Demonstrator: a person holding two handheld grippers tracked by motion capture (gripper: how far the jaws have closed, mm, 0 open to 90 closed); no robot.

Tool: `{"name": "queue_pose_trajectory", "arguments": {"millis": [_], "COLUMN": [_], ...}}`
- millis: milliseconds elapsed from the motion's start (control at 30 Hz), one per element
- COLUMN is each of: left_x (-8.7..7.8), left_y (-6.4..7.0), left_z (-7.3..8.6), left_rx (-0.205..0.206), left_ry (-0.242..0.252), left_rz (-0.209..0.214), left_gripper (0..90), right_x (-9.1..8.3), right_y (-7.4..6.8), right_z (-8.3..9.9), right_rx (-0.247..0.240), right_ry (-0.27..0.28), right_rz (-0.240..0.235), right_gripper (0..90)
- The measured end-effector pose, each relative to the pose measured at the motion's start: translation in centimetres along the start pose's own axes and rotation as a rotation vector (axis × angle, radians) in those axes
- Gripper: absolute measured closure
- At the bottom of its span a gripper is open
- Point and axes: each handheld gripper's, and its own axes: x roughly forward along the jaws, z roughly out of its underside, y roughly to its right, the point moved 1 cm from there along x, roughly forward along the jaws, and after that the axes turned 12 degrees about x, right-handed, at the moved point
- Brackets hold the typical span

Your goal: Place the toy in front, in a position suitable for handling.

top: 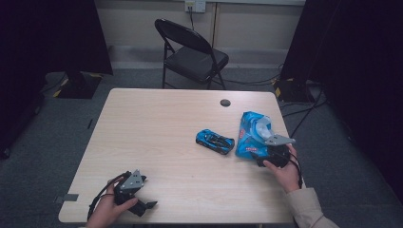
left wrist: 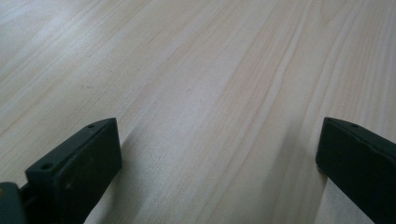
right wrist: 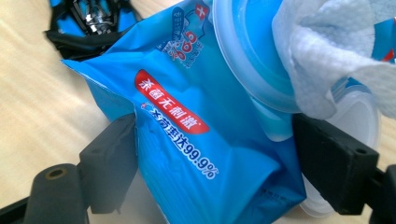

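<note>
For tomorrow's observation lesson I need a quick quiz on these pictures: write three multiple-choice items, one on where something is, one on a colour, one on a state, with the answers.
1. Where does the small blue and black toy car lie?
A. on the folding chair
B. on the pale wooden table, just left of the wipes pack
C. between the left jaws

2. What colour is the soft plastic pack of wet wipes?
A. blue
B. green
C. yellow

3. How do the left gripper's jaws stand?
A. shut on the car
B. shut on a wipe
C. open, nothing between them

Answers: 1 B, the high view shows the car on the tabletop beside the pack. 2 A, the right gripper view shows a blue wrapper between its jaws. 3 C, only bare wood lies between the left jaws.
</note>
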Motion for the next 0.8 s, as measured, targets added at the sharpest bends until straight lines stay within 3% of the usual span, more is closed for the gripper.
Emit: {"name": "queue_pose_trajectory", "arguments": {"millis": [500, 700, 800], "left_x": [0.0, 0.0, 0.0], "left_y": [0.0, 0.0, 0.0], "left_z": [0.0, 0.0, 0.0], "left_rx": [0.000, -0.001, 0.000], "left_ry": [0.000, 0.001, 0.001], "left_rz": [0.000, 0.001, -0.001], "left_gripper": [0.0, 0.0, 0.0], "right_x": [1.9, 1.0, -0.1], "right_y": [1.3, 0.7, 0.4], "right_z": [-1.2, -1.1, -0.9], "right_rx": [0.011, -0.006, 0.011], "right_ry": [0.010, 0.008, 0.033], "right_rz": [0.004, 0.026, 0.023], "right_gripper": [17.4, 14.4, 14.4]}}
